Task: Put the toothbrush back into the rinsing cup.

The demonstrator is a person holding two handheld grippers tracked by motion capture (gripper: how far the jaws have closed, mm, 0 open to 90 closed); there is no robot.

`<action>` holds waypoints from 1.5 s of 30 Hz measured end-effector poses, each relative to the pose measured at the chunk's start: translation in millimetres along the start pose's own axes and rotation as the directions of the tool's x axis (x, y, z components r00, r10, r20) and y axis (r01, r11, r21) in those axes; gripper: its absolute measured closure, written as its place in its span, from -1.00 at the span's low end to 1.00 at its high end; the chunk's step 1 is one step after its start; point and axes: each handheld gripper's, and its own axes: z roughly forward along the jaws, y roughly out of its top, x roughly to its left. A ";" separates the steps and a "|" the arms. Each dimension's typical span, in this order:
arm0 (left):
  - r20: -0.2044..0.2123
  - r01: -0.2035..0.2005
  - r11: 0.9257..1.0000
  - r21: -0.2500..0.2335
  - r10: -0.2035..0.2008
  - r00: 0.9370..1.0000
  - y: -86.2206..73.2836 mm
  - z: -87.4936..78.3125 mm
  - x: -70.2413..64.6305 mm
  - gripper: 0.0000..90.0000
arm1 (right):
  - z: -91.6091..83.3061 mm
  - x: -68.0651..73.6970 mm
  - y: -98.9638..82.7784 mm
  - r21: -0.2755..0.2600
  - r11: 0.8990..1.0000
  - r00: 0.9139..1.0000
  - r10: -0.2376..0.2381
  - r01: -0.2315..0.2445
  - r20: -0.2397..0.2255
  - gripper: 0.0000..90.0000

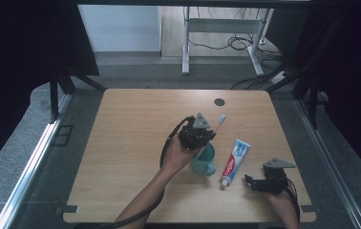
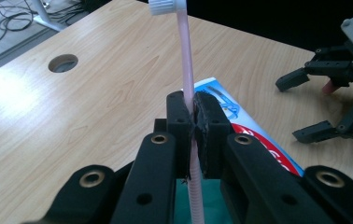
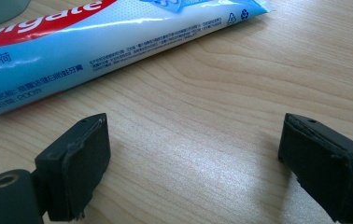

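Left gripper (image 2: pixel 194 122) clamps the toothbrush (image 2: pixel 186 60) upright, bristles up; right gripper (image 3: pixel 193 163) gapes wide

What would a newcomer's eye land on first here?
Likely the pink toothbrush, standing upright and clamped in the left gripper over the teal cup near mid-table. Next, the toothpaste lying flat just right of the cup. The right gripper rests open on the table beside the tube, holding nothing.
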 end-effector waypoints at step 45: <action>0.005 0.001 0.997 0.077 -0.001 1.000 -32.9 -2.2 -10.7 0.86 | 0.1 0.2 -0.1 -0.001 1.000 1.000 -0.003 0.003 0.000 -0.80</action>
